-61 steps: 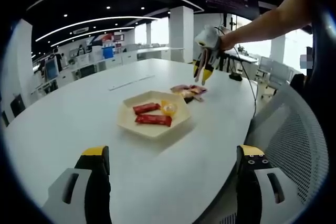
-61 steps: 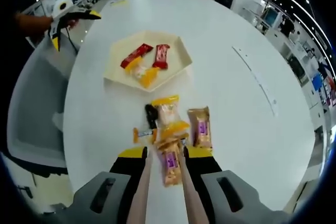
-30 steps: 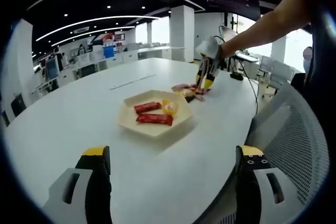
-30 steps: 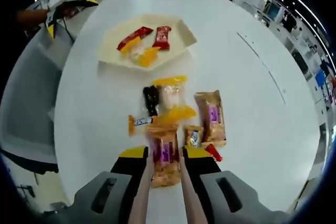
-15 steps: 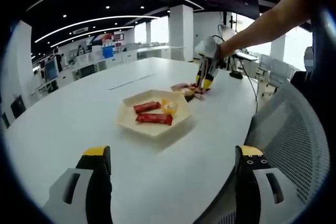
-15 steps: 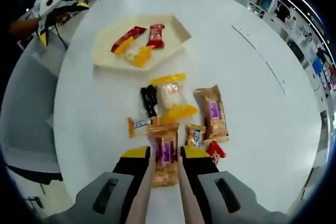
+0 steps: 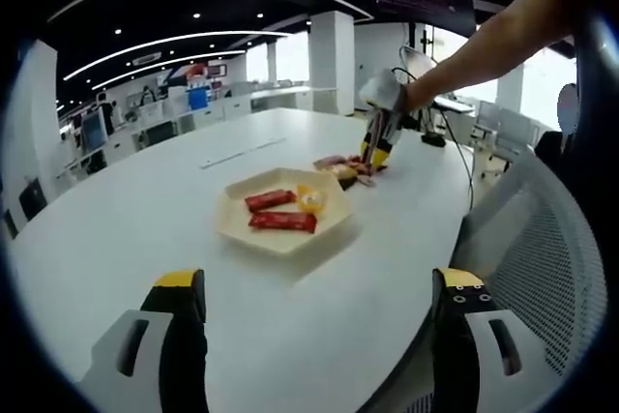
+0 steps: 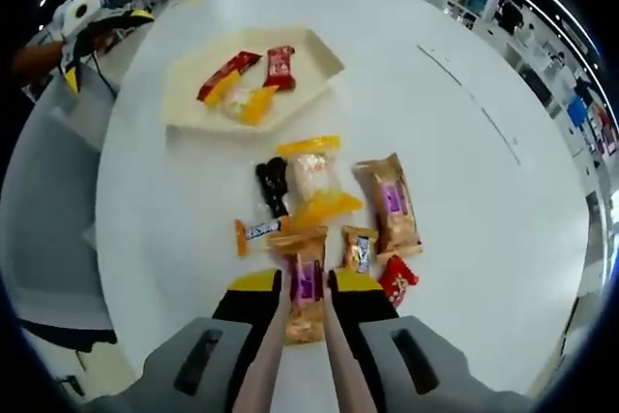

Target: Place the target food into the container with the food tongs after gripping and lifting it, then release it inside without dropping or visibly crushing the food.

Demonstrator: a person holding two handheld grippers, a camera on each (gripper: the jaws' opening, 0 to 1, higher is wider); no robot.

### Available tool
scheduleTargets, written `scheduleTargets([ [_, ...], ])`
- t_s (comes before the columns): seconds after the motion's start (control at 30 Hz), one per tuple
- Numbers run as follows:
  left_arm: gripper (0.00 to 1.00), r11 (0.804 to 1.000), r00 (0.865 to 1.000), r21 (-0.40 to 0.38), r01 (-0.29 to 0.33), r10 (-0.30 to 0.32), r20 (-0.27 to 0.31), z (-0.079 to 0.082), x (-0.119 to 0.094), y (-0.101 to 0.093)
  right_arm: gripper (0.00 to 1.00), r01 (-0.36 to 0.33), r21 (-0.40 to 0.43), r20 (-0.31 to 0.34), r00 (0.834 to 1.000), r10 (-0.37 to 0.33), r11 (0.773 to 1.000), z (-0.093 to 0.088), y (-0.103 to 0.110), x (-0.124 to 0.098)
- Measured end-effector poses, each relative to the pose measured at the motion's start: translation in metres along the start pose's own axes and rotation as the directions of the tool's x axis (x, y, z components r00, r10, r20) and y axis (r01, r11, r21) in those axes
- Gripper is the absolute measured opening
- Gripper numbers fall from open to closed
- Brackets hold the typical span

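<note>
The right gripper (image 8: pixel 303 289) squeezes the tongs (image 8: pixel 302 336) nearly closed on a purple-labelled snack packet (image 8: pixel 305 282), apparently gripped for lifting; it lies on the table (image 8: pixel 464 171), short of the tray (image 8: pixel 193 103).

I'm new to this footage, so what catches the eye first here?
In the right gripper view, the tongs close around a brown snack packet amid scattered wrapped snacks on the white table. Beyond them sits a cream tray holding two red bars and a yellow sweet.
</note>
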State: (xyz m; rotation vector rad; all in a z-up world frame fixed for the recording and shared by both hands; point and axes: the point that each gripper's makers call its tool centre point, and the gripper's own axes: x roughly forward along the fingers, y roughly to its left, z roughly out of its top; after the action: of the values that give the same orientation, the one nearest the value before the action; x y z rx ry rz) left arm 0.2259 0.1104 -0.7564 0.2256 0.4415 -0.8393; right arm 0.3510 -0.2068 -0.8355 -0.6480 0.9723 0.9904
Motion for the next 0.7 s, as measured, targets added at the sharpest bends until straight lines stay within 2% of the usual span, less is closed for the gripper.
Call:
scheduleTargets([
  [0.07,0.93,1.000,1.000,-0.004,-0.007,0.007,0.002,0.001,-0.001,0.001,0.18,0.008,0.022,0.010,1.000,-0.008,1.000,0.001,-0.002,-0.001],
  [0.1,0.93,1.000,1.000,-0.006,-0.011,0.011,0.006,0.001,-0.002,0.002,0.18,0.025,0.059,0.010,1.000,-0.025,0.998,0.001,-0.006,-0.001],
  [0.17,0.93,1.000,1.000,-0.006,-0.013,0.013,0.007,0.001,-0.002,0.003,0.19,-0.002,0.059,0.023,1.000,0.001,0.998,0.003,-0.001,-0.001],
  [0.23,0.93,1.000,1.000,-0.002,-0.011,0.011,0.006,0.001,-0.001,0.002,0.19,0.001,0.036,0.027,1.000,-0.002,0.999,0.008,0.001,-0.002],
  [0.4,0.92,1.000,1.000,0.006,-0.001,0.001,0.001,0.001,0.000,0.000,0.19,-0.002,0.017,0.004,1.000,0.002,1.000,0.016,-0.001,-0.011],
  [0.7,0.93,1.000,1.000,0.006,0.001,-0.001,0.008,0.002,-0.001,-0.001,0.20,-0.006,0.011,-0.027,1.000,0.006,1.000,0.014,-0.004,-0.027],
])
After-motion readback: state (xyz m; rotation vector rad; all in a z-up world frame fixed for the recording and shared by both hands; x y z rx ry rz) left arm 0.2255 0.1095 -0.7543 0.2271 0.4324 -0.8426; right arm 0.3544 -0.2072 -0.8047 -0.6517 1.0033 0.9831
